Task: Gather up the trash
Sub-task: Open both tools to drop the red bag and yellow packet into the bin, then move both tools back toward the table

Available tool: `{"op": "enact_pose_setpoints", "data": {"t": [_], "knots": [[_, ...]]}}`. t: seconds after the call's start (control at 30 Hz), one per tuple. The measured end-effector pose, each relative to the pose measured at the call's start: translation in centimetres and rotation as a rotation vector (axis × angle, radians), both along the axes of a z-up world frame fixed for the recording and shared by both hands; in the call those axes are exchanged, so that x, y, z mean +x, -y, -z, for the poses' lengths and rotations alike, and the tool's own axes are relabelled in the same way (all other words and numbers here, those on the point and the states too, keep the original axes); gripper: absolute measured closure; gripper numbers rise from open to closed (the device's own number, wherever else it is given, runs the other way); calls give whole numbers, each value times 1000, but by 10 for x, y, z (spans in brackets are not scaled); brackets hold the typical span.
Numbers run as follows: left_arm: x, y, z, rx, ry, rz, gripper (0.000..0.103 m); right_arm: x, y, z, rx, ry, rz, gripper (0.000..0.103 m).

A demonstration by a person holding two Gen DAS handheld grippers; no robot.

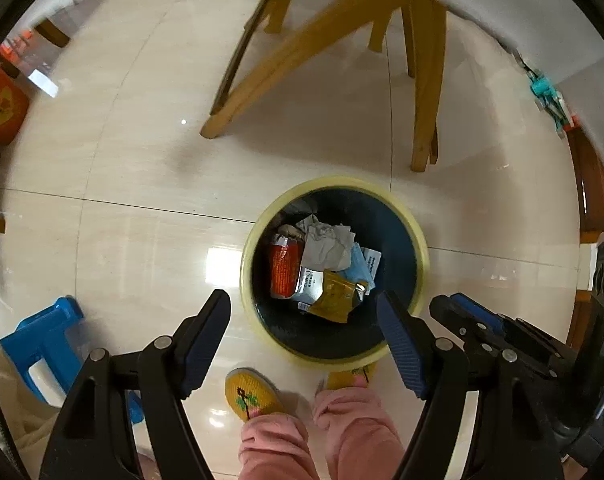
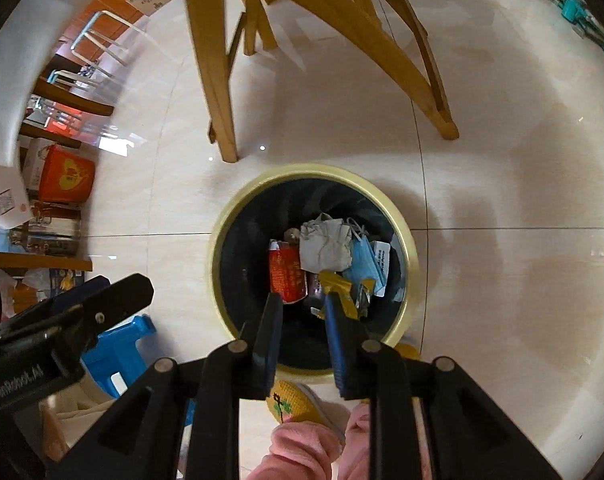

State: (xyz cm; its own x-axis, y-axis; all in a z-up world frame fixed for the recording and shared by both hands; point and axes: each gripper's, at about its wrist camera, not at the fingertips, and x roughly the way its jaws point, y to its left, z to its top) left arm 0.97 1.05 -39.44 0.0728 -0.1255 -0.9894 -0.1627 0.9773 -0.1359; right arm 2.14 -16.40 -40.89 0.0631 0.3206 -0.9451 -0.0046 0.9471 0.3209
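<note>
You have both grippers hanging over the yellow-rimmed trash bin [image 1: 334, 268], pointing down so anything let go falls inside. Your left gripper [image 1: 304, 312] stands wide apart with nothing between its pads. Your right gripper [image 2: 302, 316] is parted narrowly, also empty; the yellow wrapper [image 2: 340, 288] seems to lie below it among the crumpled paper [image 2: 326, 246], red packet [image 2: 285, 276] and blue mask [image 2: 362, 264]. Your slippers stand just beside the bin, keeping the drop short.

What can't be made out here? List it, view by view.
- Left wrist view: the near rim of the bin is covered by the left tongs.
- Right wrist view: the yellow wrapper is partly behind the right tongs; contact unclear.
- Both views: print on the red packet is too small to read.
</note>
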Motion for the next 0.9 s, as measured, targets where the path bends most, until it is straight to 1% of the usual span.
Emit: {"op": "enact_pose_setpoints", "data": {"t": [0.13,0.17,0.2,0.23,0.33,0.47,0.5,0.63,0.73,0.83,0.9], "knots": [[-2,5,-39,10,31,-2,29,-2,4,-35,17,15,-5,81],[-3,7,-53,11,42,0,29,-2,6,-42,20,20,-5,81],[-3,8,-64,12,51,1,29,-2,8,-57,27,30,-6,81],[-3,10,-78,13,63,3,29,-1,9,-65,30,38,-6,81],[-4,15,-119,13,95,7,29,-1,15,-107,43,76,-11,81],[-3,23,-179,19,141,18,29,-2,22,-157,61,113,-17,81],[-4,24,-190,19,150,20,29,-2,24,-173,66,121,-22,81],[-4,28,-243,23,188,19,29,-4,30,-222,86,146,-48,81],[-4,33,-283,44,223,26,28,-4,33,-256,97,165,-76,81],[-3,34,-317,68,254,26,28,-2,34,-289,107,205,-105,81],[-3,33,-332,81,270,23,28,1,36,-307,113,233,-124,81]]}}
